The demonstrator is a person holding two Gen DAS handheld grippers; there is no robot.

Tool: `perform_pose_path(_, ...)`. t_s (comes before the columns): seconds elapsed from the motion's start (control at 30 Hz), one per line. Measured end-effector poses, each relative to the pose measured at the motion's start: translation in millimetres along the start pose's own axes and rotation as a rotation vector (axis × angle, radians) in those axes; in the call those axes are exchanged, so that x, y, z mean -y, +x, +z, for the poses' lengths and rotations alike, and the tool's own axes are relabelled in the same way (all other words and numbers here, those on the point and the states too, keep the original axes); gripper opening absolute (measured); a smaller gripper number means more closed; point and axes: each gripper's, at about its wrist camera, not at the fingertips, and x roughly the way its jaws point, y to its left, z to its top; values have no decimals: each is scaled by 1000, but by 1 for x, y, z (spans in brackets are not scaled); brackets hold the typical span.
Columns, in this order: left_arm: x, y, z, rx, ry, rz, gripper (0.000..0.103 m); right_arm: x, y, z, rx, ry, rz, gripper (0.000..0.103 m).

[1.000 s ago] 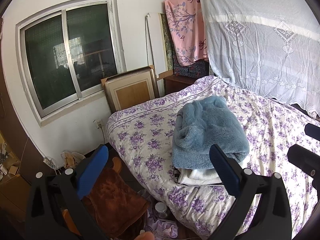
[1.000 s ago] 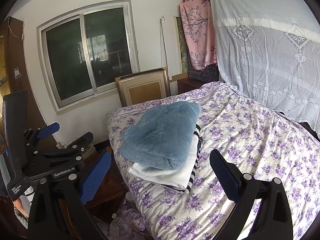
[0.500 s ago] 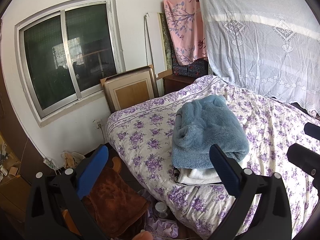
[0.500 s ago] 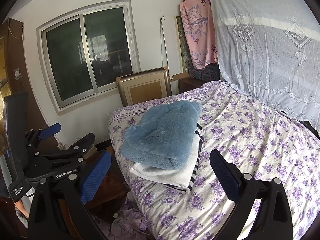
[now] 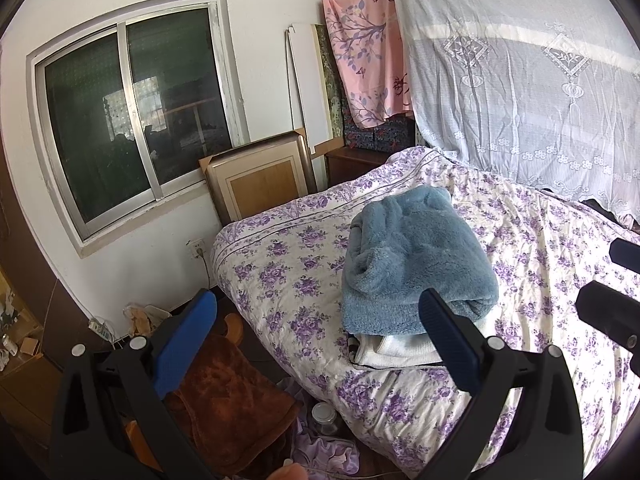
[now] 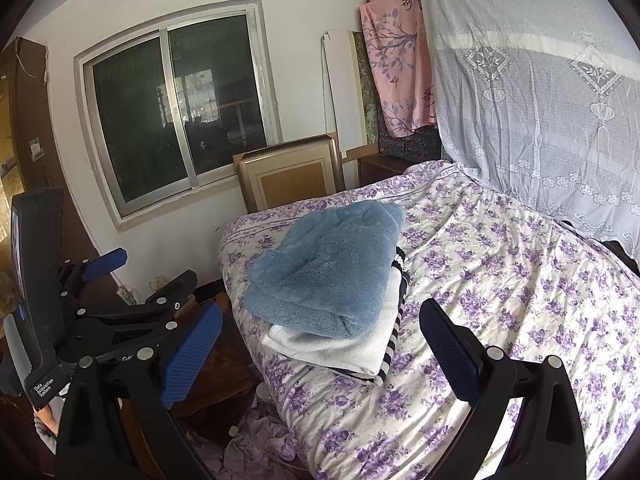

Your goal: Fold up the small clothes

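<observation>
Left gripper [image 5: 316, 320]: its two blue-padded fingers are spread wide apart and hold nothing; it hangs in the air over the near corner of the bed, not touching the clothes.
Right gripper [image 6: 320, 328]: also spread wide, nothing between the fingers; it hangs above the bed cover, on the right side of the stack.
Stack of clothes [image 6: 332, 300]: it lies on the bed near the corner that is closest to the window, all pieces folded and one on top of the other.
Blue fleece garment [image 5: 412, 260]: fluffy, folded, it is the top piece of the stack.
White garment [image 6: 348, 344]: folded, directly under the blue one; its edge shows at the front.
Striped garment [image 6: 394, 344]: black and white stripes, at the bottom; only a thin edge is visible.
Bed [image 5: 280, 280]: covered with a white cover printed with purple flowers.
Window [image 5: 136, 120]: sliding, dark glass, in the white wall behind the bed.
Wooden frame [image 5: 260, 182]: it leans on the wall under the window, just beside the bed.
Lace curtain [image 5: 520, 80]: white, it hangs along the far side of the bed.
Brown cloth [image 5: 232, 400]: on the floor side, below the left gripper.
</observation>
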Motion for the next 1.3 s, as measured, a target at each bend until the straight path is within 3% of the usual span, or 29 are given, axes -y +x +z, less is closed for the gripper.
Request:
perform_pose_path(0.87,2,2,1,-5,0,-32,99,-10,7,-6,-20,6,19,100)
perform_pose_path(1.3,3,3,4,14,8,15,99,-1,4,-4,-26,30,31,100)
